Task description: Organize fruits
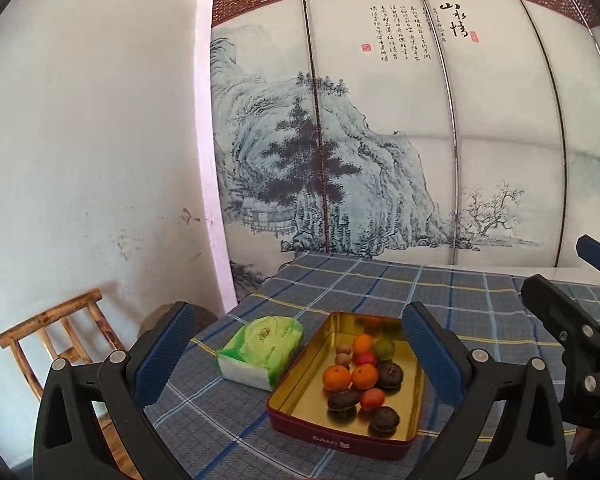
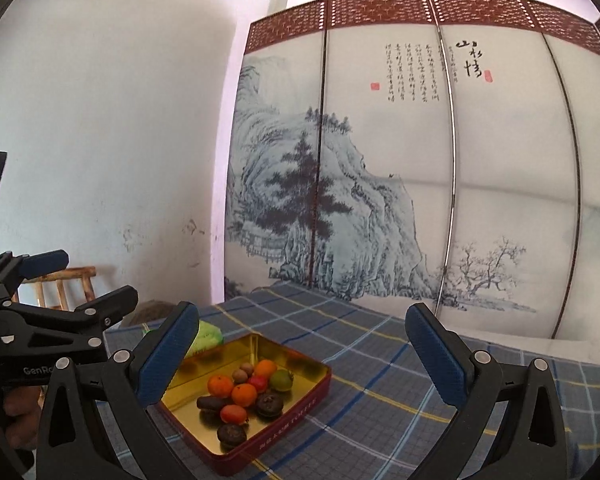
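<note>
Oranges, a green fruit and dark fruits are sitting in the gold-lined tin on the plaid tablecloth, tissue pack just beside. Left gripper and right gripper are hovering wide apart, holding nothing.

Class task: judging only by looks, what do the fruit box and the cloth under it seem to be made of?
Fruit box: probably tin-plated metal; its glossy gold inside mirrors the fruit, and the outside is coated dark red with printed lettering.
Tablecloth: likely woven fabric; matte blue-grey plaid that hangs limply over the table edge.
</note>
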Tool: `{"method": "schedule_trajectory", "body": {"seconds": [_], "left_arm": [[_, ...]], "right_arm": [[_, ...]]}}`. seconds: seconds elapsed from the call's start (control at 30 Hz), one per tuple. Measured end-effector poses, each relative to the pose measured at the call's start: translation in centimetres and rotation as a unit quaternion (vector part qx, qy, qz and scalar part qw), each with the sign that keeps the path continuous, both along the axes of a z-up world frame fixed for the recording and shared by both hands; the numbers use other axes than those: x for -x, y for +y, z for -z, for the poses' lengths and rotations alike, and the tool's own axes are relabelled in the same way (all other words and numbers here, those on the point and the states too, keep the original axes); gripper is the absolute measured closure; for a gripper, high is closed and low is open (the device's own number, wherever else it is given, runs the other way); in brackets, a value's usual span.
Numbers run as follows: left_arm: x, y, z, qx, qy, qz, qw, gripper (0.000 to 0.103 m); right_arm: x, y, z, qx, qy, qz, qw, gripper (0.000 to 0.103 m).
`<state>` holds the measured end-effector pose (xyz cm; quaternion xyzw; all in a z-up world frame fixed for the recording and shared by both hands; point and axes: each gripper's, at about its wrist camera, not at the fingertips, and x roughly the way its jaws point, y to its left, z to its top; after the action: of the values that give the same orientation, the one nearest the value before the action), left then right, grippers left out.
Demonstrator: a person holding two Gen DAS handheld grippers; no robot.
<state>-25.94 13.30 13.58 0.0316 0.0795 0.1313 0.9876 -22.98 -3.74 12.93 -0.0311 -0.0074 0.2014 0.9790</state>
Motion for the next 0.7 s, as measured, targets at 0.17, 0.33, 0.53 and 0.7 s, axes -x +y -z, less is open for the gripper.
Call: {"method": "schedule_trajectory", "body": {"seconds": [0.17, 0.33, 0.53, 0.7], "left_arm": [[0.5, -0.5, -0.4, 0.000, -0.004, 0.014, 0.9999, 0.000], [0.5, -0.8, -0.6, -0.003, -0.005, 0.016, 0.9998, 0.000], [0.5, -0.8, -0.3, -0.003, 0.000, 0.016, 0.9999, 0.000], [0.3, -1.0, 0.1, -0.006, 0.008, 0.015, 0.9998, 0.000]], "right_arm": [[0.9, -1.1, -0.4, -0.006, -0.008, 0.001, 1.000, 0.000], [1.2, -1.9, -0.3, -0.010, -0.006, 0.007, 1.000, 0.000], [1.2, -2.0, 0.0, -0.006, -0.001, 0.008, 1.000, 0.000], [1.2, -1.6, 0.3, 0.006, 0.004, 0.005, 1.000, 0.000]]}}
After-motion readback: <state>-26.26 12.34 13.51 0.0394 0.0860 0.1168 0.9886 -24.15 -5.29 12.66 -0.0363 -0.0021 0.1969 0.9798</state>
